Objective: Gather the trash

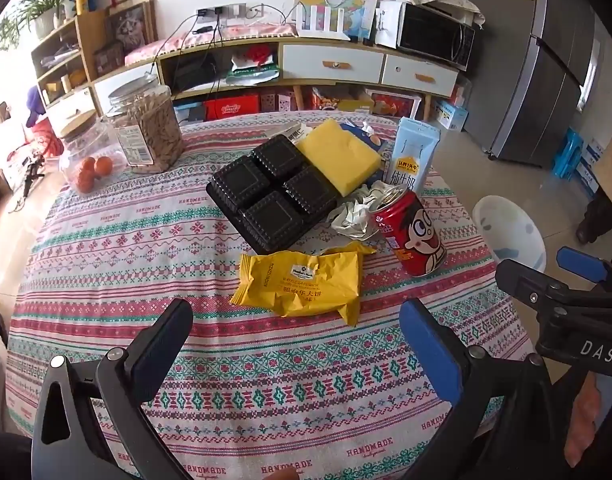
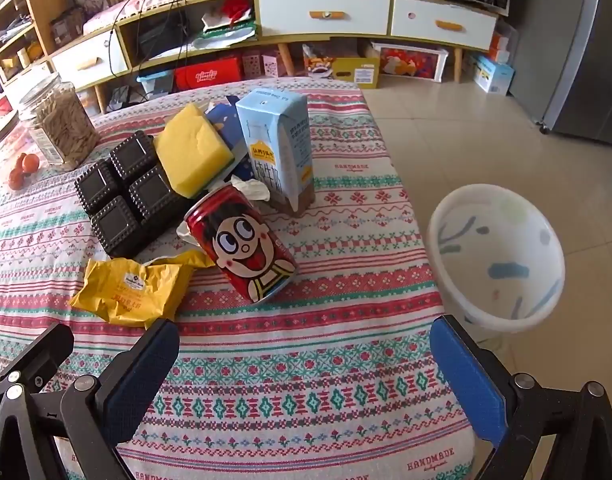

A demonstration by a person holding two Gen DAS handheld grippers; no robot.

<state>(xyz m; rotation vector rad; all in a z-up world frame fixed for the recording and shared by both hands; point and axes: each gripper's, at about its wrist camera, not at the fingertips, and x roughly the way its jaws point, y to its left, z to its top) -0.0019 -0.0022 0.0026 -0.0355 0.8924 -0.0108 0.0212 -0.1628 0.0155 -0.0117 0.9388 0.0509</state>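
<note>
Both claws empty, jaws spread wide: left gripper (image 1: pixel 295 344), right gripper (image 2: pixel 303 364). Red can (image 2: pixel 241 240) upright, yellow wrapper (image 2: pixel 131 294) just left of it, milk carton (image 2: pixel 279 146) behind, white bin (image 2: pixel 496 256) on the floor well right. Take the can first, pads square on its sides.

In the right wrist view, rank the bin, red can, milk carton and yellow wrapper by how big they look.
Largest to smallest, as they look:
1. Bin, clearly the largest.
2. Red can and milk carton look alike; the can is nearer, so unranked.
3. Yellow wrapper, slightly smaller, lying flat and crumpled.
</note>
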